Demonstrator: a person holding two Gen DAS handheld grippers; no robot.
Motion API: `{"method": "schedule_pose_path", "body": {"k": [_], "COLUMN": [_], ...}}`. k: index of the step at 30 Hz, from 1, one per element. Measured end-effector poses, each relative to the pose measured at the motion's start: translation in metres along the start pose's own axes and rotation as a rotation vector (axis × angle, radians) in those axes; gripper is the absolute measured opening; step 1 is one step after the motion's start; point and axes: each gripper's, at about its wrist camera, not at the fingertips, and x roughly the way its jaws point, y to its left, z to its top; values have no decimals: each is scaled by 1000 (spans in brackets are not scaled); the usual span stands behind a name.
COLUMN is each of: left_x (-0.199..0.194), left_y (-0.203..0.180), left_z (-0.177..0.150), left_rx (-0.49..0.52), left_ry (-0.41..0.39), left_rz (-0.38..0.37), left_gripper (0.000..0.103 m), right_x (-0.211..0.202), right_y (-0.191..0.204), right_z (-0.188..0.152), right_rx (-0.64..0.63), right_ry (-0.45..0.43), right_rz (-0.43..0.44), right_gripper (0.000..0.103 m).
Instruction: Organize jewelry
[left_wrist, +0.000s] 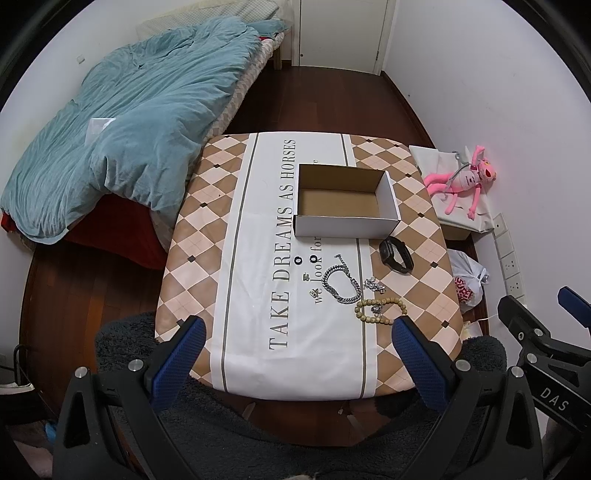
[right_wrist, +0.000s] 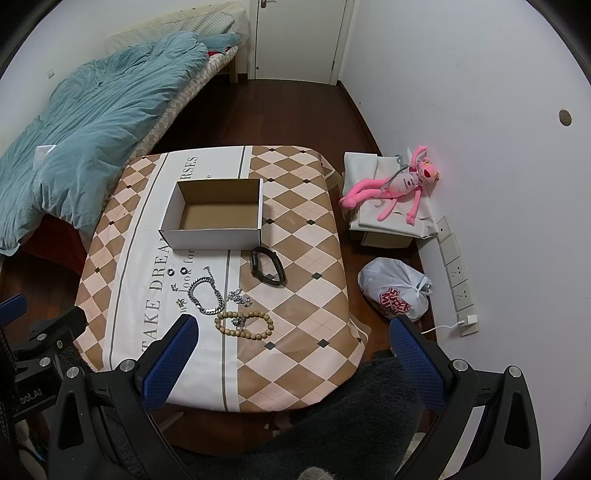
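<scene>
Bedroom; table (left_wrist: 207, 236) under checked cloth. Open cardboard box (left_wrist: 345, 201), empty, at centre. Nearer than box: black wristband (left_wrist: 396, 254), silver chain (left_wrist: 340, 283), bead bracelet (left_wrist: 380, 311). Left gripper (left_wrist: 299, 345) and right gripper (right_wrist: 291, 350) spread wide, holding nothing.

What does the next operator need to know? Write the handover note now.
Left gripper and right gripper: both open, empty, held back at the table's near edge.
Cardboard box: open, nothing inside.
On the tablecloth in front of it: black watch, silver chain bracelet, wooden bead bracelet, two small black rings.
Done: nothing boxed.
Left: every piece.
</scene>
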Motion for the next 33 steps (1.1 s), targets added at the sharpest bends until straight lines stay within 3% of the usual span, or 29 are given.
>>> {"method": "schedule_pose_path", "body": {"k": [33], "left_x": [-1], "left_y": [-3], "left_z": [-2], "left_rx": [-2], "left_ry": [-5], "left_rz": [0], "left_gripper": [103], "right_x": [-7], "right_y": [-2], "right_z": [3], "right_rx": [2], "right_ry": [-7], "right_rz": [-3], "right_gripper": [103]}}
